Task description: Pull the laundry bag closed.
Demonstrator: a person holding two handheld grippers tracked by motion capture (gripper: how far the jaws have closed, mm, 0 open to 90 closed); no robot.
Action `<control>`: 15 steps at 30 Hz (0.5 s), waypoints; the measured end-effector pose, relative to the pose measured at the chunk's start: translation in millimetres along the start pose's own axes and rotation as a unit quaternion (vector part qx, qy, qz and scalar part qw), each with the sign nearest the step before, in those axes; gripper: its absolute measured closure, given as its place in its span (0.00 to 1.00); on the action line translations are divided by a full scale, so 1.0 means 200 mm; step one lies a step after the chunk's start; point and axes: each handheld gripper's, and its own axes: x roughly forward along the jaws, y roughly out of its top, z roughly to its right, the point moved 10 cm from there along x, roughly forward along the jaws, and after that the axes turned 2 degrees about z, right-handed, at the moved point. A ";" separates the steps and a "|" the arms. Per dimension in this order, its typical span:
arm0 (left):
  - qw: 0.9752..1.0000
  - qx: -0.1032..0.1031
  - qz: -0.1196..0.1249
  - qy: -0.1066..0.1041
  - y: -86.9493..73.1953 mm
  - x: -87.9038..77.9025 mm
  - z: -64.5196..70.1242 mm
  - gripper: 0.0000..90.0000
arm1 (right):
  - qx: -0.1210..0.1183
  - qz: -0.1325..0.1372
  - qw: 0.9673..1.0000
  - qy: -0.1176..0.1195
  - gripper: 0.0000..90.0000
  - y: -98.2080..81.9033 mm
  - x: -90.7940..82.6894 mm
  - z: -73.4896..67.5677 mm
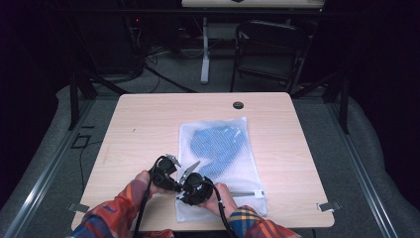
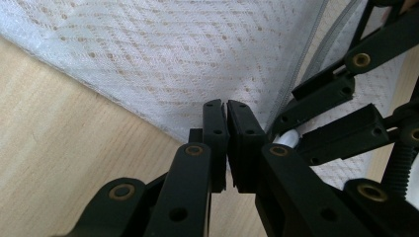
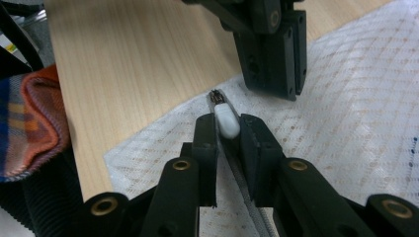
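A white mesh laundry bag (image 1: 247,163) lies flat on the wooden table (image 1: 143,124) with a blue garment (image 1: 218,146) inside it. At the bag's near left corner my left gripper (image 1: 176,161) is shut, its jaws (image 2: 227,143) pinched on the bag's edge (image 2: 163,74). Right beside it my right gripper (image 1: 183,174) is shut on the white zipper pull (image 3: 226,118), which sits between its pads (image 3: 228,129). The zipper tape (image 3: 247,197) runs back under those jaws. The left gripper (image 3: 276,94) stands just beyond the pull in the right gripper view.
The bag's zipper edge (image 1: 245,193) runs along the table's front, to the right of both hands. A cable hole (image 1: 238,105) sits near the far edge. A black chair (image 1: 267,49) and a table leg (image 1: 204,49) stand on the floor behind.
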 end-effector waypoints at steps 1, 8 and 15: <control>1.000 0.010 -0.005 -0.002 0.00 0.00 0.00 0.92 | -0.002 0.002 1.000 -0.003 0.87 0.00 0.00 0.00; 1.000 0.009 -0.004 -0.002 0.00 0.00 0.02 0.85 | -0.008 0.005 1.000 -0.003 0.87 0.01 0.00 -0.01; 1.000 0.012 -0.007 0.017 -0.01 -0.01 0.00 0.94 | -0.015 0.009 1.000 -0.009 0.89 0.01 0.00 -0.03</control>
